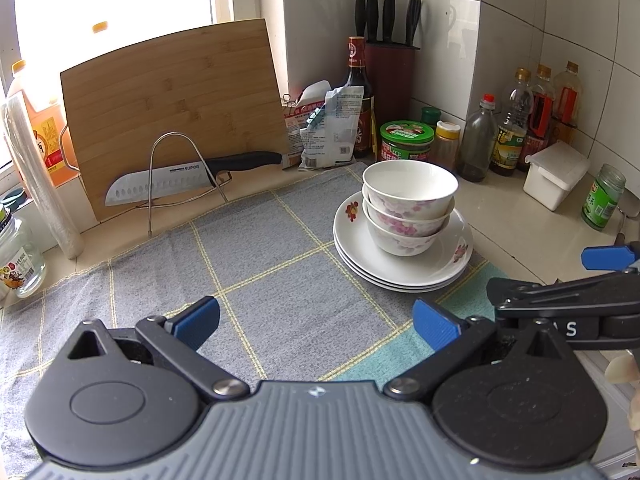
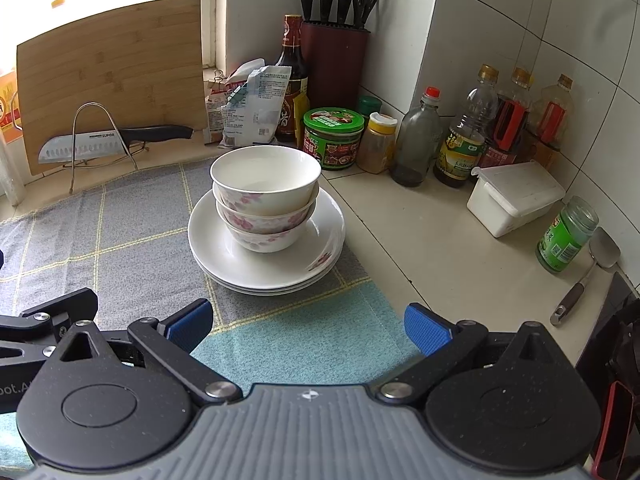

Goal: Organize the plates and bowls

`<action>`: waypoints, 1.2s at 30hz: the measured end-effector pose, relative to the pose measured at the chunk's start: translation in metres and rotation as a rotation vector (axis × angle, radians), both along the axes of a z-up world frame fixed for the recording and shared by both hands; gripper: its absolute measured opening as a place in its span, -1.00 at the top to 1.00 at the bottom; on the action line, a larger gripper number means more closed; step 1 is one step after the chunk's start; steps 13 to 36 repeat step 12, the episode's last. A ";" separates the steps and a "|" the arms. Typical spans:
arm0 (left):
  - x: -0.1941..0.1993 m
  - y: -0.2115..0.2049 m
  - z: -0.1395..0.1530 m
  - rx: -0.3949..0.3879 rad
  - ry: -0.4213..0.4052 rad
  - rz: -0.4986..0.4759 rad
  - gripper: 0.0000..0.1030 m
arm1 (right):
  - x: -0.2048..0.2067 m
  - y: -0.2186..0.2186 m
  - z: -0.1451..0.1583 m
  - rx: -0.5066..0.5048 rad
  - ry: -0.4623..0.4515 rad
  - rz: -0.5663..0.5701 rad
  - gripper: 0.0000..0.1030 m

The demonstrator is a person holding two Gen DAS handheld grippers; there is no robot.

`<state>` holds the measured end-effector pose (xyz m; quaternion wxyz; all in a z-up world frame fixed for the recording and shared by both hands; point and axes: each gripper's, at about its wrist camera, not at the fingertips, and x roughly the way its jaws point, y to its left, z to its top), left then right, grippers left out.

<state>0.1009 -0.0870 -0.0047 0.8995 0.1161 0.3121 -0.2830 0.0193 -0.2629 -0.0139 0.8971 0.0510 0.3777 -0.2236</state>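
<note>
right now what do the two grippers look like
Both match. The left gripper and right gripper each have a ribbed grey body with a small cross mark, two round black discs, black link arms on silver pivots, and blue textured fingertip pads. White lettering shows on each gripper's side in the other's view, only partly readable. No cables or sleeves show.

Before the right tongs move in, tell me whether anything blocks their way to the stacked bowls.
Nothing visible does. Only bare checked cloth lies between the open right tongs and the stacked bowls, which sit on the plates.
</note>
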 end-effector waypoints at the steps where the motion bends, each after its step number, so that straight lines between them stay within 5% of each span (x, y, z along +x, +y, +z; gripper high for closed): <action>1: 0.000 0.000 0.000 0.000 0.000 0.000 -0.98 | 0.000 0.000 0.000 -0.001 0.001 -0.001 -1.00; 36: 0.000 -0.002 0.000 0.001 -0.001 -0.002 -0.98 | 0.000 -0.001 0.001 -0.006 0.004 -0.007 -1.00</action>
